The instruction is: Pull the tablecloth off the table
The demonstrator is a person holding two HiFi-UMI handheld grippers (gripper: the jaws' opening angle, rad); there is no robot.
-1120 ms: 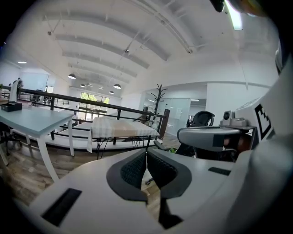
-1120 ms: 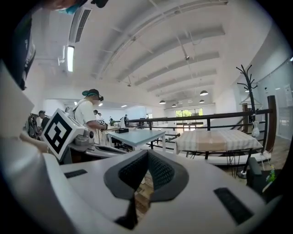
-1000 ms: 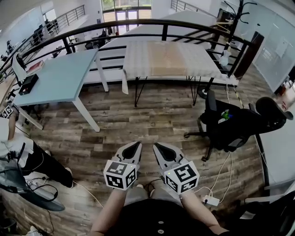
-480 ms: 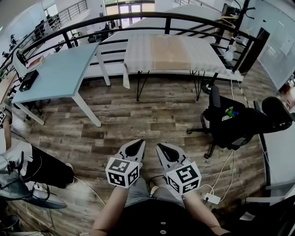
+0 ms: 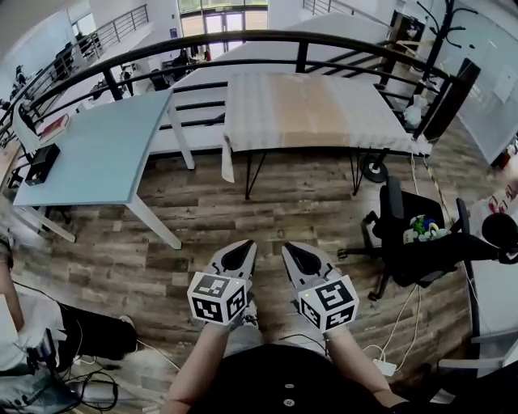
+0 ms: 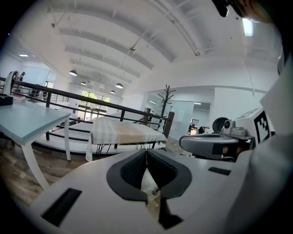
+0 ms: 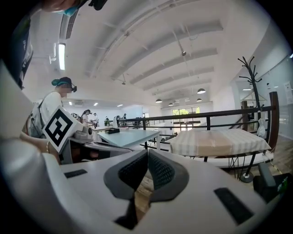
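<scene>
Beige-and-white striped tablecloth (image 5: 317, 109) lies spread flat over the black-legged table (image 5: 251, 174) and hangs over every edge in view. One corner droops at the table's near-left leg. The far side of this table stands along the black railing (image 5: 243, 38).

Left gripper (image 5: 240, 246) and right gripper (image 5: 293, 248) are on the near side of the draped table, well apart from it. They are side by side over the wood-plank floor (image 5: 267, 214), tips pointing toward the table. Neither touches the cloth.

Left gripper view: the ribbed pads are pressed together at the tips, with nothing between them. Right gripper view: the same, tips meeting and empty.

A pale blue table (image 5: 101, 145) stands just left of the draped table, with a small black box (image 5: 36, 162) at its far-left end. A black office chair (image 5: 421, 247) is to the draped table's near right. A black coat rack (image 5: 441, 20) rises past the table's far-right corner. A person (image 7: 55, 107) stands beyond the blue table, away from the draped one.
</scene>
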